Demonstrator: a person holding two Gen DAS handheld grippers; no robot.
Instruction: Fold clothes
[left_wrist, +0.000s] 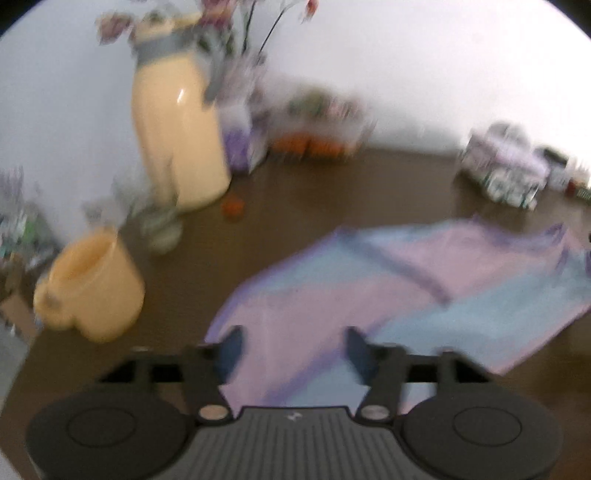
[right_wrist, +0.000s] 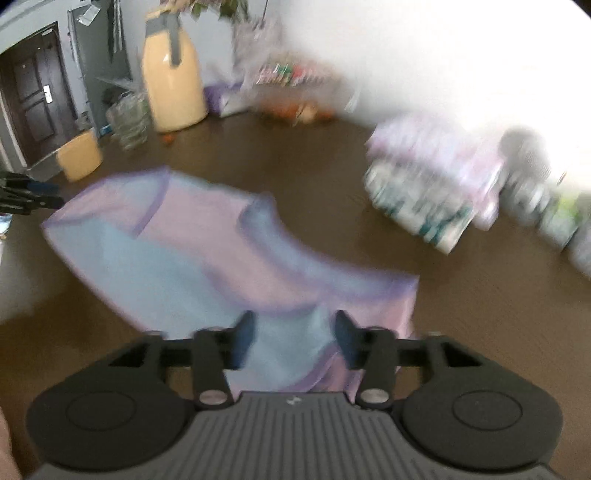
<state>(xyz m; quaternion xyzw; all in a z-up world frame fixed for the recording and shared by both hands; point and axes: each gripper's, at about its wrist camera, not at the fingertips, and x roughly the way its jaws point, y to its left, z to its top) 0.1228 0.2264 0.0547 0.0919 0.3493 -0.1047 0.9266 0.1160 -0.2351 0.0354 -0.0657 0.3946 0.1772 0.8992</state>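
A pink, blue and purple garment (left_wrist: 399, 288) lies partly folded on the dark brown table (left_wrist: 314, 192). My left gripper (left_wrist: 293, 343) hovers over its near left corner with both jaws spread wide and nothing between them but the cloth below. In the right wrist view the same garment (right_wrist: 207, 254) spreads across the table (right_wrist: 332, 177), and my right gripper (right_wrist: 293, 332) stands open above its near edge, its pads clear of the fabric. The left gripper's fingertips (right_wrist: 44, 195) show at the far left edge of that view. Both views are blurred.
A tall yellow vase (left_wrist: 177, 136) with flowers, a yellow mug (left_wrist: 92, 288) and a small glass jar (left_wrist: 162, 229) stand at the back left. Packets (left_wrist: 506, 170) sit at the back right, a basket of fruit (left_wrist: 317, 125) by the wall. A dark door (right_wrist: 29, 99) shows far left.
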